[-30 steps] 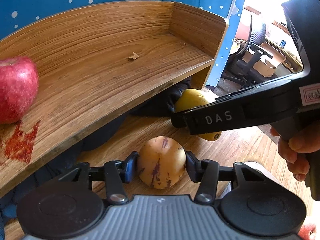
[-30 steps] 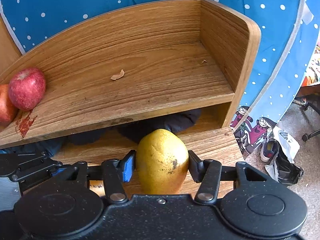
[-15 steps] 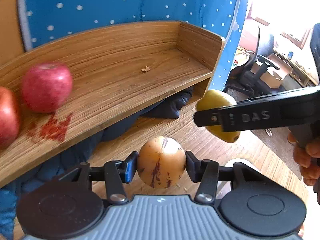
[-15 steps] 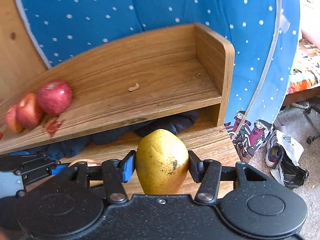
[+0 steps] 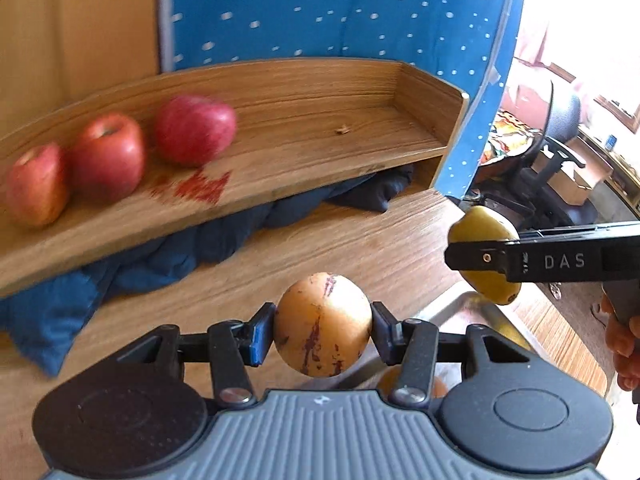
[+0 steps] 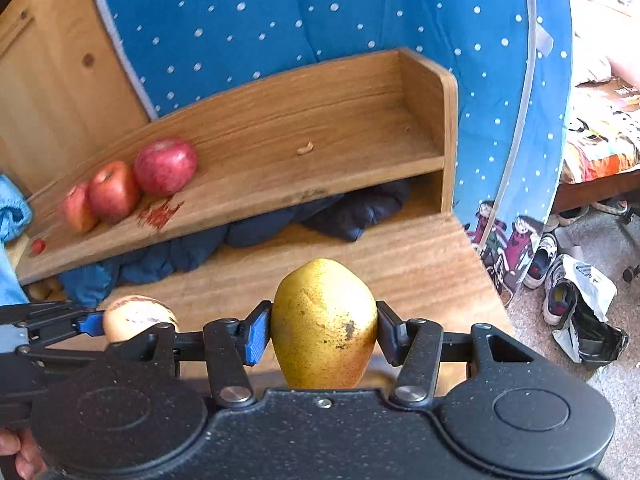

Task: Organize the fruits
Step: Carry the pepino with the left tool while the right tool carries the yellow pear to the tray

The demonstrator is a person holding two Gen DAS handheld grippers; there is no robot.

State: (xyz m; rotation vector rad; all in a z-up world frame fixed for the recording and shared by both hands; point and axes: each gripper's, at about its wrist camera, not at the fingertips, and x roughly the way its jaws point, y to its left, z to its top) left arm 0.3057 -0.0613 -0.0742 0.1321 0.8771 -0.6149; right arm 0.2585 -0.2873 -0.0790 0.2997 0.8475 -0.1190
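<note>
My left gripper is shut on a round tan fruit with purple streaks, held above the wooden table. That fruit shows at the left of the right wrist view too. My right gripper is shut on a yellow pear; the pear hangs at the right in the left wrist view. Three red apples sit in a row at the left of the wooden shelf. The same apples appear on the shelf.
A metal tray lies under the grippers at the table's right edge. Dark blue cloth is stuffed beneath the shelf. Blue dotted fabric hangs behind. Shoes lie on the floor at right. A hand grips the right tool.
Both grippers have pulled back and away from the shelf with their fruits held. More of the shelf shows, so all three apples have come into view.
</note>
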